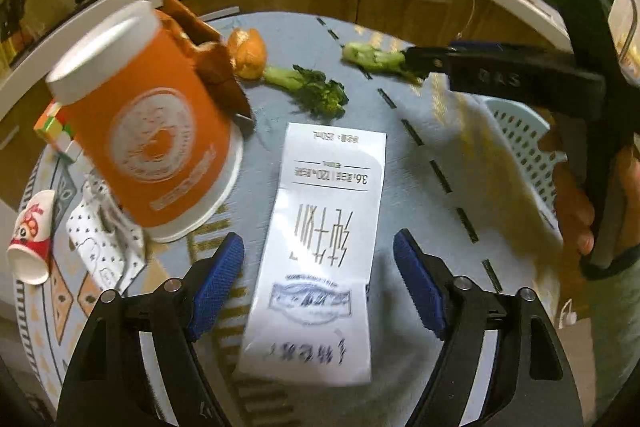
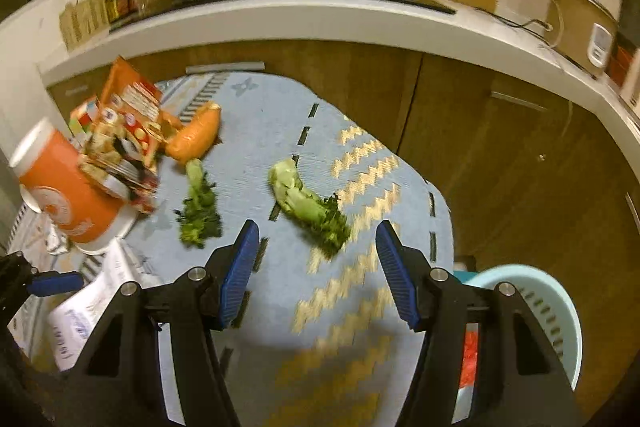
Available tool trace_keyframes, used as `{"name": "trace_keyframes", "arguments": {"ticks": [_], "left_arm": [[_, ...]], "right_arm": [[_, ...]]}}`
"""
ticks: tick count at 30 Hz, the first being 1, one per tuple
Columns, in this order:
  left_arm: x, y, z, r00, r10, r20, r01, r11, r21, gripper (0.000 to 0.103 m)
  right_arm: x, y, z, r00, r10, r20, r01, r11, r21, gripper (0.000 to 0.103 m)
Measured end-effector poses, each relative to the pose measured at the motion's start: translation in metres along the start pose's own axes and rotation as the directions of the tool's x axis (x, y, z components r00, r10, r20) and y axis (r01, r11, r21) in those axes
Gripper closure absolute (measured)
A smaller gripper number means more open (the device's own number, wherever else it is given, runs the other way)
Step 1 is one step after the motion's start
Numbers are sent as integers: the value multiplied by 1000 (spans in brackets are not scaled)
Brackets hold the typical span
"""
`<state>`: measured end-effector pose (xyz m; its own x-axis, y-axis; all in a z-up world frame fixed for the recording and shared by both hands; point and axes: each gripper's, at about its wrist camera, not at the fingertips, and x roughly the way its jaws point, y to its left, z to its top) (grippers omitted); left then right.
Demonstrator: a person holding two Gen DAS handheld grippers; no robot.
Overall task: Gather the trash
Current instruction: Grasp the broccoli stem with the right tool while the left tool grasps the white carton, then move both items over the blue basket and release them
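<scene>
My left gripper (image 1: 319,259) is open, its blue pads on either side of a flat white milk carton (image 1: 320,247) lying on the blue mat (image 1: 412,163). My right gripper (image 2: 318,255) is open and empty just above a green vegetable stalk (image 2: 306,207); it also shows in the left wrist view (image 1: 416,61) next to that stalk (image 1: 372,59). A second vegetable piece (image 1: 312,87) (image 2: 198,211), an orange peel (image 1: 248,53) (image 2: 196,133), an orange paper cup (image 1: 148,131) (image 2: 64,195) and a snack wrapper (image 2: 124,143) lie further left.
A pale blue perforated basket (image 2: 536,315) (image 1: 520,139) stands at the mat's right edge. A small red-and-white cup (image 1: 32,239), a patterned paper scrap (image 1: 104,243) and a colourful cube (image 1: 54,125) lie at the left. Kitchen counter and wooden cabinets (image 2: 480,115) run behind.
</scene>
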<state>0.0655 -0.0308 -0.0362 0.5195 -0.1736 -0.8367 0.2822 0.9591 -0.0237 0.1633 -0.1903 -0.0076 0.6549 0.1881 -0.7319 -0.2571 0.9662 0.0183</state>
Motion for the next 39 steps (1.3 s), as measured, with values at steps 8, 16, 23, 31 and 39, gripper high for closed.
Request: {"name": "trace_keyframes", "arguments": {"ticks": [8,16,23,31,39], "left_arm": [[9,-10,3,999,47,-3,-47,999,22,50],[5,-19,7,998,46,32,-47,999,26,50],[2,-23,13,998,38,59,-38,999,7,50],[-19,-39,28,987,-32,159,30,999,16,50],[-33,-90,55,967,-133,219,112,988,103,50]], "right_arm": [[32,-2,6,998,27,-49,-29,999,-34,46],[56,1,12,994,44,-104,-51,996,-68,46],[43,10,3,993,84,-86,-91,992,-85,84],[-20,-24,-13,996,81,42,-83,995,47,84],[-104,-92,-42,988,-48,150,17,979,201,84]]}}
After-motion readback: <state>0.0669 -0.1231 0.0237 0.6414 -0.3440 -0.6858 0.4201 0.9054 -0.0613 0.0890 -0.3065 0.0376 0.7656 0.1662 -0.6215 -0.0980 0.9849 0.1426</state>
